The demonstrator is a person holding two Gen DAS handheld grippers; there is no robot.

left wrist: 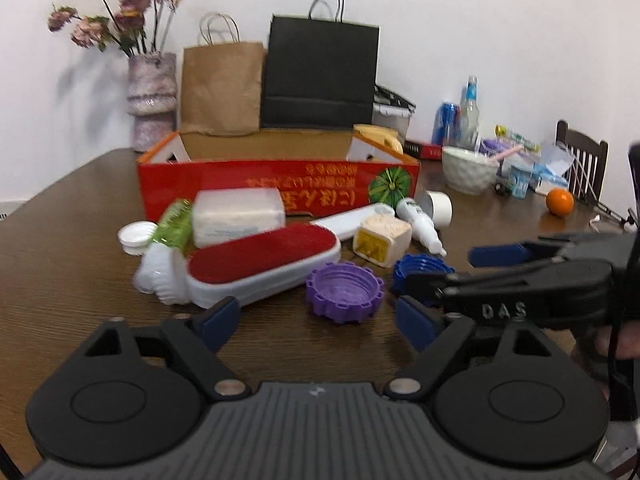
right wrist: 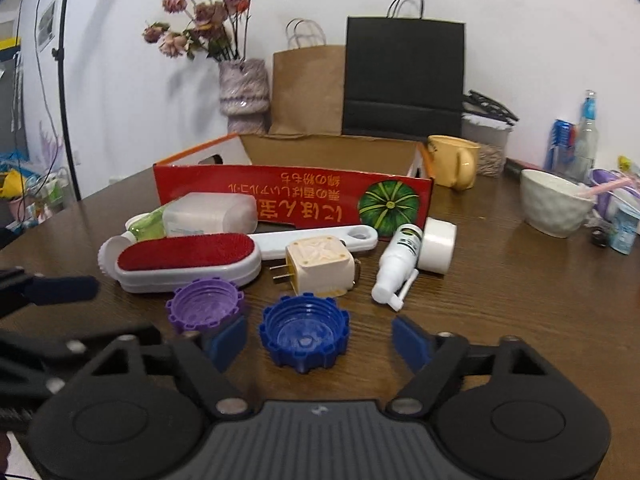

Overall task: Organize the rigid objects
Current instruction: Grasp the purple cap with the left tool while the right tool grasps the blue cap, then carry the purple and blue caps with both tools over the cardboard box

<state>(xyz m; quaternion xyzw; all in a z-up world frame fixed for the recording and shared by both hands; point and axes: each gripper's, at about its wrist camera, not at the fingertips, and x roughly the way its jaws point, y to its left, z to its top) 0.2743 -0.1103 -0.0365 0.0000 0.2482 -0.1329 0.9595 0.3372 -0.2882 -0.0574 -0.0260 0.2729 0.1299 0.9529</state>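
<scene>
Right wrist view: right gripper [right wrist: 318,340] spread wide around a blue cap [right wrist: 304,334] on the table [right wrist: 500,300]; left gripper [left wrist: 318,320] equally wide, empty, before a purple cap [left wrist: 344,292], lint brush [left wrist: 264,266] and red box [left wrist: 276,186] beyond.

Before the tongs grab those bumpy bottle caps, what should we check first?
1. Right tongs open: ok, both pads apart.
2. Blue cap lined up between the right tongs' pads: ok.
3. Left tongs open, facing the purple cap: ok.
4. Caps apart from each other: ok, a gap shows.
5. Tongs clear of each other: not ok, they sit very close.
6. Room in the red cardboard box: cannot tell, its floor is hidden.
</scene>
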